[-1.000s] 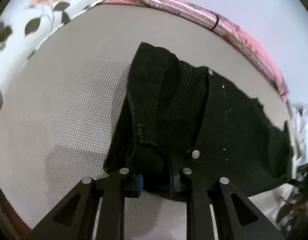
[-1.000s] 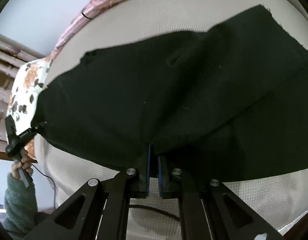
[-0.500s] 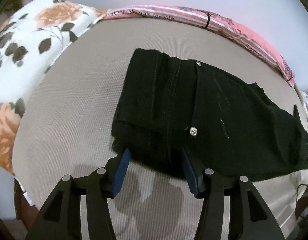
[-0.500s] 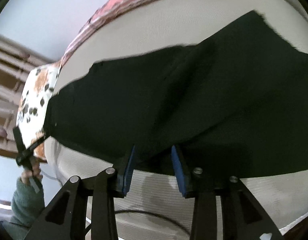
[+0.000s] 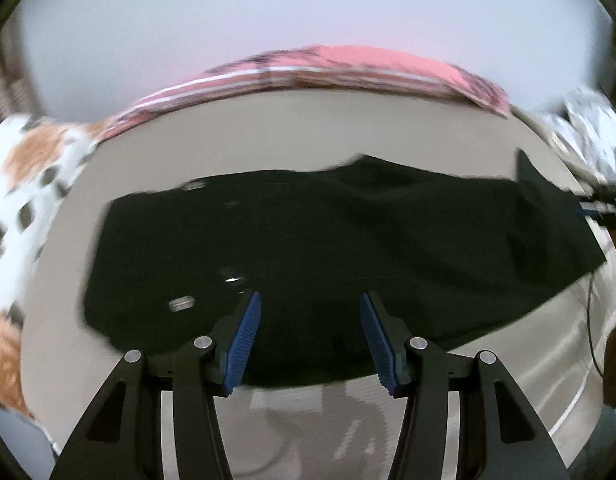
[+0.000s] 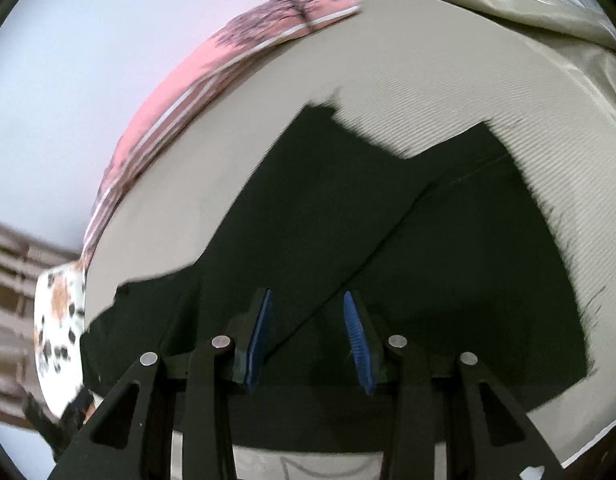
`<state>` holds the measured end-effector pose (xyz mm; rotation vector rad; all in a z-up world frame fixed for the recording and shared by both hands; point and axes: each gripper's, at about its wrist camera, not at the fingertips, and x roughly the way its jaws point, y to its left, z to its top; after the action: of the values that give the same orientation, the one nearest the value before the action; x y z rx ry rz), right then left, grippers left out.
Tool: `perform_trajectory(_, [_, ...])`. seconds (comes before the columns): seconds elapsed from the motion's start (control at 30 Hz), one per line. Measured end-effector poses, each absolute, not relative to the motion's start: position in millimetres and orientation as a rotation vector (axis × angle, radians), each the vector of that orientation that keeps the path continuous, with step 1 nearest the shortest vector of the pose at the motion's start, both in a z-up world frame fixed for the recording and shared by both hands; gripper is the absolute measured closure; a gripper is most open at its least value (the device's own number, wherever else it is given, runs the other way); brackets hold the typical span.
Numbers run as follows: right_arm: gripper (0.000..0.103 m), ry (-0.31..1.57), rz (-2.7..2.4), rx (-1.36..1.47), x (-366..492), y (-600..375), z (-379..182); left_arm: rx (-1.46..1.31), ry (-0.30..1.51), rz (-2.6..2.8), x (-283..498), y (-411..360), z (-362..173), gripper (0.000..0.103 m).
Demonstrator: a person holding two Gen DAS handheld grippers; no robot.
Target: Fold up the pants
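Note:
The black pants (image 5: 328,240) lie flat on the beige mattress (image 5: 268,132), stretched left to right in the left wrist view. Metal buttons glint near their left end. My left gripper (image 5: 311,320) is open and empty, its blue pads over the pants' near edge. In the right wrist view the pants (image 6: 388,240) show a diagonal fold line and a ragged hem end. My right gripper (image 6: 308,316) is open and empty above their near edge. The right gripper also shows at the far right of the left wrist view (image 5: 604,210).
A floral pillow (image 5: 20,200) lies at the left of the mattress. A pink striped sheet (image 5: 328,68) runs along the far edge against a pale wall. A beige cloth (image 6: 528,4) lies at the far right. A thin cable (image 5: 592,320) hangs at the right.
Both grippers let go of the pants and opened. They have drawn back and up from the cloth, which now lies flat on the mattress. Both views have swung.

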<state>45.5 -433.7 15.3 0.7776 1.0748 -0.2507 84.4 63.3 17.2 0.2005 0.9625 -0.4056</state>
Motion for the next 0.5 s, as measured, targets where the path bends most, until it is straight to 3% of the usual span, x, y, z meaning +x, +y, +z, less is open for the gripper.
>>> perform_trajectory(0.5, [0.068,1.052,-0.283,0.845,55,-493,-15,0.393,1.057,-0.677,45,-89,-30,0.05])
